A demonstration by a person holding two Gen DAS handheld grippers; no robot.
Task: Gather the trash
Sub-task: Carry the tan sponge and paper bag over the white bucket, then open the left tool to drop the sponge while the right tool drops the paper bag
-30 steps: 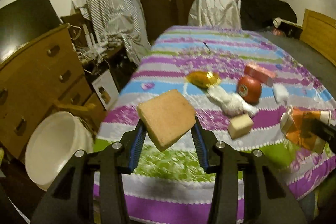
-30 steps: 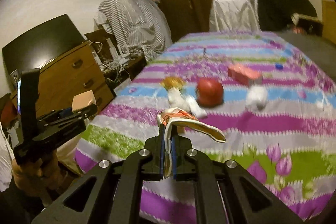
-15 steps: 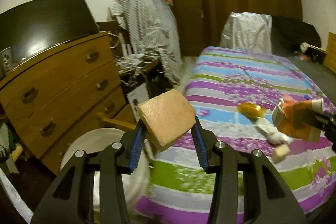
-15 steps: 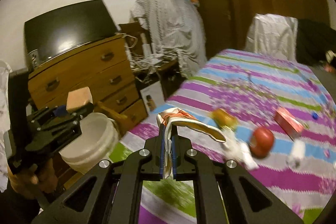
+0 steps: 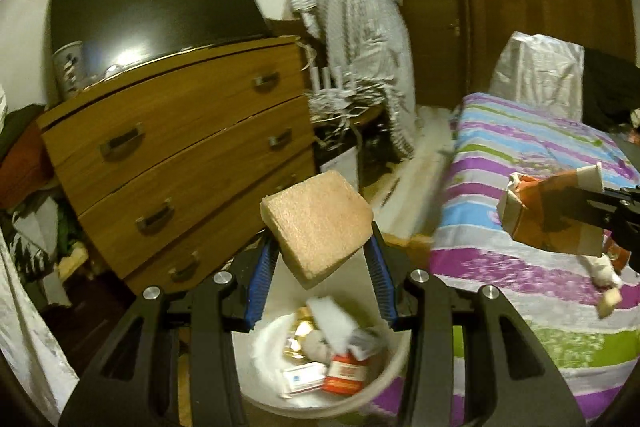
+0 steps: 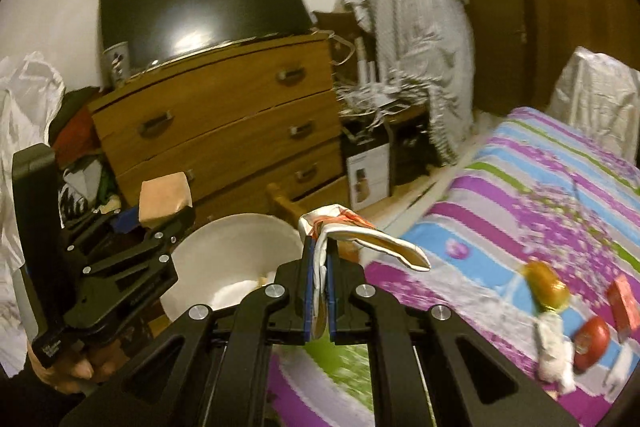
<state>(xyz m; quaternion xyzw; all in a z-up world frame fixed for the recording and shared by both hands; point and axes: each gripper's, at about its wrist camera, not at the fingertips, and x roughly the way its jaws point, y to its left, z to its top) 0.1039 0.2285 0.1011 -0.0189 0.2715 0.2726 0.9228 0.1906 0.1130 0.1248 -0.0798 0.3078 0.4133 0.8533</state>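
We see the bed (image 5: 532, 187) filling the right side under a smooth striped purple, blue and green cover; its near edge runs just beside the white bucket (image 5: 384, 383). The wooden chest of drawers (image 5: 180, 151) stands on the left with a curved front, leaving only a narrow strip of floor between it and the bed, and the bucket sits in that strip. The round bucket holds crumpled wrappers and small cartons. Our left gripper (image 5: 320, 247) hangs over the bucket's rim, its blue pads pinching a tan, coarse, blocky sponge (image 5: 316, 223) tilted on a corner. Our right gripper (image 6: 319, 279) is pressed together on a flattened orange-and-white carton (image 6: 360, 235), near the bed's edge, beside the bucket. More scraps lie on the cover.
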